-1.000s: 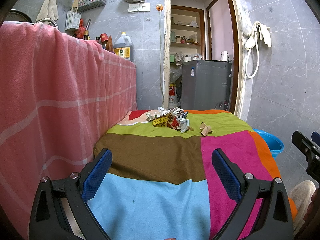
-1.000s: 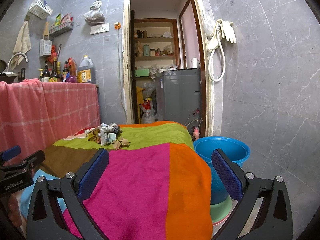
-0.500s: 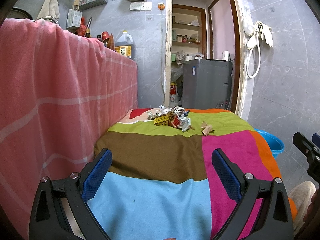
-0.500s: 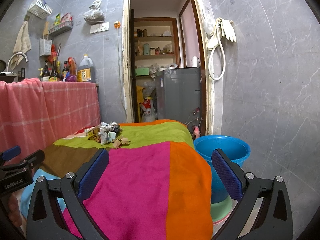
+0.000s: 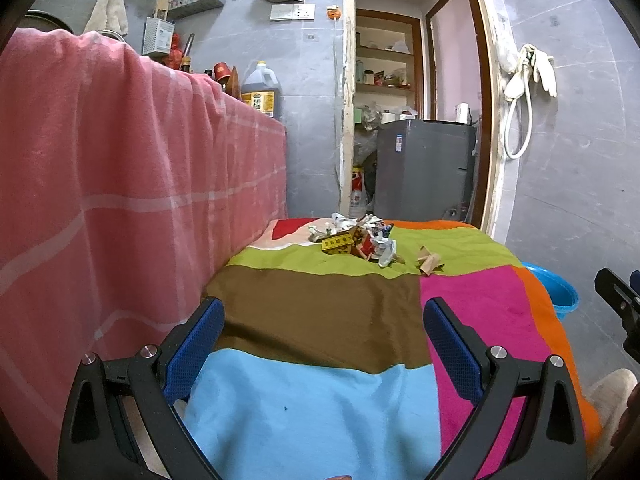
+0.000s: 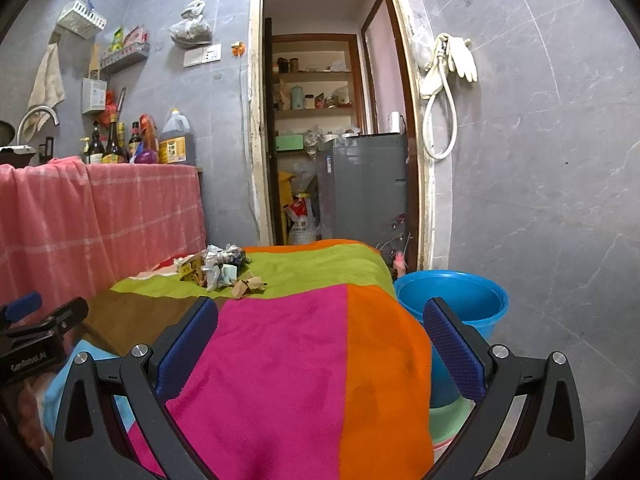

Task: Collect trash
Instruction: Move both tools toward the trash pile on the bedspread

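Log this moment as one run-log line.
phase: approach | left tool: open, empty | right tool: open, empty | trash pile: far end of patchwork cloth, untouched | blue basin: floor, right of cloth

Grey marble-tile walls (image 6: 540,200); open doorway (image 6: 320,140); pantry shelves (image 6: 316,76) beyond

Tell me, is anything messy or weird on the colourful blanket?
Yes. A heap of crumpled trash sits on the green patch at the far end of the blanket, with a brown scrap lying apart beside it. The blue basin on the floor holds none that shows.
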The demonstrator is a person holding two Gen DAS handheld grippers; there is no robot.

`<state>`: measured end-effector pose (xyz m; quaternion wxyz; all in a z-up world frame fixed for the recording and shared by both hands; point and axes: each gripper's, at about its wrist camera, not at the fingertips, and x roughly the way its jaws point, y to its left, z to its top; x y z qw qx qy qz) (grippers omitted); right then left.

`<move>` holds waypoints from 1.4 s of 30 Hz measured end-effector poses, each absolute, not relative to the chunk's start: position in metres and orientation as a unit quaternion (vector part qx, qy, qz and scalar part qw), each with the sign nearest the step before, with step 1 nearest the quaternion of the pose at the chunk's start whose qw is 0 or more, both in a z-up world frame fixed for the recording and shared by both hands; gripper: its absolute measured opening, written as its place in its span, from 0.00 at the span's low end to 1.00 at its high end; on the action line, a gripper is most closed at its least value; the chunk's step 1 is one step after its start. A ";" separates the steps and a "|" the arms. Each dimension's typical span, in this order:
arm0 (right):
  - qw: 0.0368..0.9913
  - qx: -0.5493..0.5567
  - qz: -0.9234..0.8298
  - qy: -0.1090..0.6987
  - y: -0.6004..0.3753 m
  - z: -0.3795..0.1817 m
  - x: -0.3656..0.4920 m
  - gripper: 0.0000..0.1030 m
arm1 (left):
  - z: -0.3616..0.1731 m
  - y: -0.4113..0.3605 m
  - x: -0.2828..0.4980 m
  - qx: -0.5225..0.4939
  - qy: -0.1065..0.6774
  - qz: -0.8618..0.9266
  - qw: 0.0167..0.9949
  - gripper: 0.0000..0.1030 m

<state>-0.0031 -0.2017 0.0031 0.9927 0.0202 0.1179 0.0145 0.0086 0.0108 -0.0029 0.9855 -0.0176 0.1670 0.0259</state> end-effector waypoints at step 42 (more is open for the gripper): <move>0.911 -0.019 0.207 0.356 -0.154 -0.037 0.248 0.46 | -0.022 0.039 0.215 -0.092 0.390 -0.112 0.909 0.48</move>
